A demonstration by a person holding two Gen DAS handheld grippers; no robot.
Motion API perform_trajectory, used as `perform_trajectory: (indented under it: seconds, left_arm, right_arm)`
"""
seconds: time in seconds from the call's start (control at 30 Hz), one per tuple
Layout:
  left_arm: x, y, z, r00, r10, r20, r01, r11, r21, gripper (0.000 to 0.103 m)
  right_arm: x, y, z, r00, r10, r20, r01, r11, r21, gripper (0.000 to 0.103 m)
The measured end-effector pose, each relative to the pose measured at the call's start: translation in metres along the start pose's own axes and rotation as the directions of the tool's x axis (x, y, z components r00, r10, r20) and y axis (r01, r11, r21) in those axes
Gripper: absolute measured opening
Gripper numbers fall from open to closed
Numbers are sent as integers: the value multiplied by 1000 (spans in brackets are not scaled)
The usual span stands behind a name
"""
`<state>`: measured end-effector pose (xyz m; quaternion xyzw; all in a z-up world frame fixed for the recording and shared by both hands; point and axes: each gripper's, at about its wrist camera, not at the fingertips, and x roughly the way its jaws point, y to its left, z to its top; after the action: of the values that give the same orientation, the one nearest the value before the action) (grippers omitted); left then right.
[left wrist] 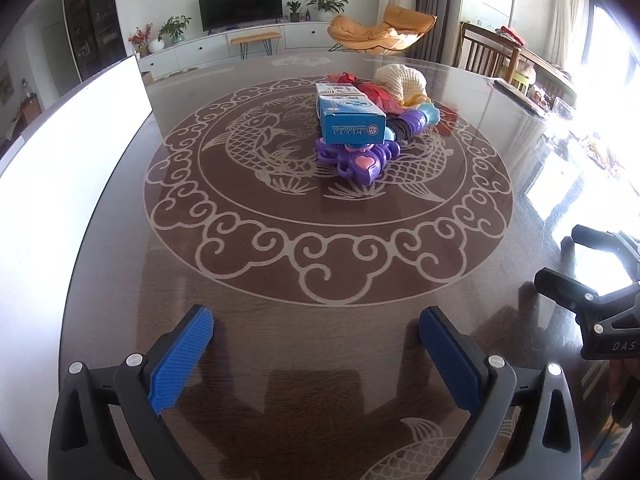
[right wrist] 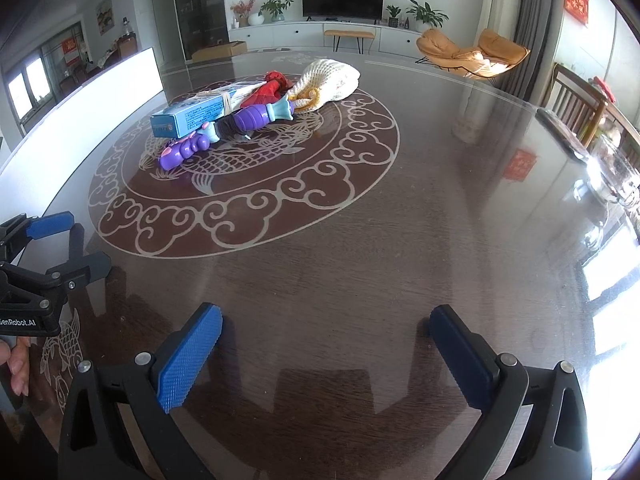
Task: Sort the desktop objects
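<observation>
A pile of objects lies at the middle of the round dark table. A blue carton rests on a purple toy wand. Behind them lie a red packet and a cream knitted pouch. My left gripper is open and empty, low over the table's near side, well short of the pile. My right gripper is open and empty, to the right of the left one.
A large white board stands along the table's left edge. A dark remote and glassware sit at the table's right side. Wooden chairs stand beyond the far right rim.
</observation>
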<state>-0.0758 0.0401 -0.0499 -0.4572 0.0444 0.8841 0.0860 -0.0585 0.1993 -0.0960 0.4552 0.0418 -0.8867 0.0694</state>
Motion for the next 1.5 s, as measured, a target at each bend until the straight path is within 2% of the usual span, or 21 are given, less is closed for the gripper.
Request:
perform_trajectory:
  seconds: [0.17,0.33,0.47,0.73,0.8,0.87,0.97,1.03,1.07,1.1,1.23,1.33,1.37,1.5]
  left_arm:
    - [0,0,0,1000,-1,-3,1,1000,7,103]
    - [4,15,8,999,-40,-18,41,997,60,103]
    - [4,33,10,999,-38,-12,38,999,37,103]
    - [3,32,8,1000,-27,-3,27,999,33,103]
    - [3,32,8,1000,-27,-3,27,999,33,103]
    - [3,32,8,1000,-27,-3,28,999,33,103]
    - [3,32,8,1000,-27,-3,28,999,33,103]
    - [2,32,8,1000,-28,-3,28,999,33,103]
    - [3,32,8,1000,-28,-3,28,999,33,103]
    - [3,32,8,1000,-27,-3,28,999,33,103]
    - [2,32,8,1000,-28,-3,28,999,33,103]
    - [1,33,9,1000,-29,-3,29,999,33,103]
    - [0,33,9,1000,-29,-3,29,999,33,103]
    - [0,33,8,999,-33,-2,33,999,30,103]
  right_arm:
    - [0,0,0,1000,0,0,0,1000,0,103]
    - [0,0,0,1000,0,0,0,1000,0,103]
    - [0,0,0,1000,0,0,0,1000,0,103]
    - [2,0,2,1000,5,-3,-5,1000,1,103]
    - [8,1,13,999,15,-40,-15,1000,5,103]
    - [15,0,34,995,79,-58,-76,995,60,103]
    - [23,6,74,990,144,-7,-141,977,159,102]
    - [35,13,101,990,138,2,-135,970,203,91]
    - [42,19,113,990,139,-1,-136,966,219,79]
    - [52,24,124,989,147,-15,-140,962,235,73]
    - [86,50,149,984,159,-81,-132,954,270,73]
    - [94,78,158,991,103,-85,-87,982,169,70]
    - [94,87,158,993,85,-86,-75,990,118,65]
    - [86,100,146,995,85,-50,-84,996,21,62]
